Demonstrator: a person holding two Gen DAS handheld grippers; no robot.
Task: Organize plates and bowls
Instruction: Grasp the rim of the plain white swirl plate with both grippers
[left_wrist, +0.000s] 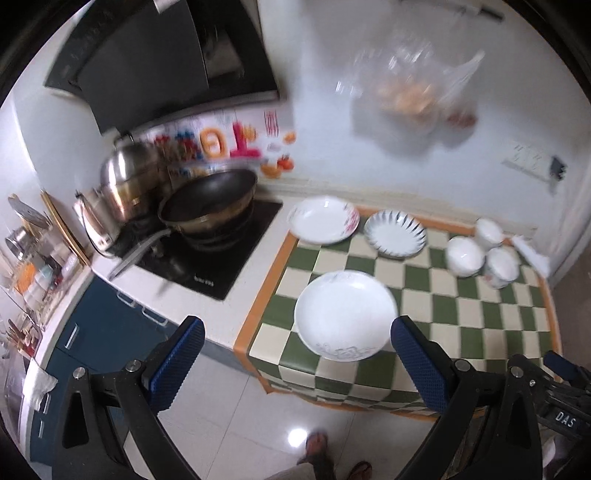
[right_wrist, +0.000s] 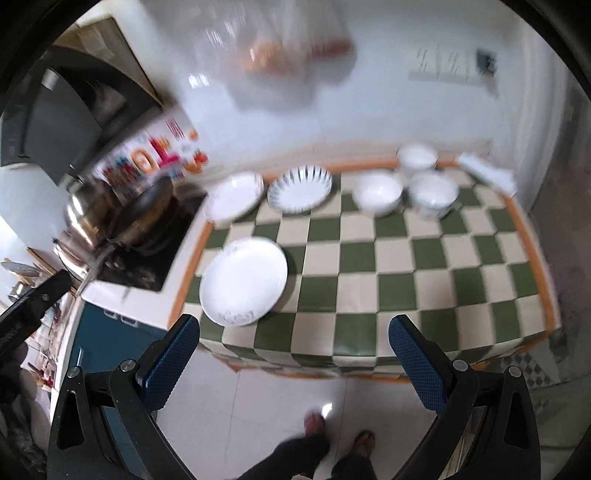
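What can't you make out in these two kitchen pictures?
- Hanging plastic bag: contents smeared by motion blur in both views.
- Near plate: rim pattern blurred, unreadable.
- Rear bowl: lower part hidden behind the front bowls, right wrist view.
- Wall poster: lettering blurred.

Glossy white plate (left_wrist: 345, 314) on smooth checked tablecloth (left_wrist: 476, 314); shiny metal pot (left_wrist: 125, 177); glossy floor tiles (left_wrist: 280, 424).
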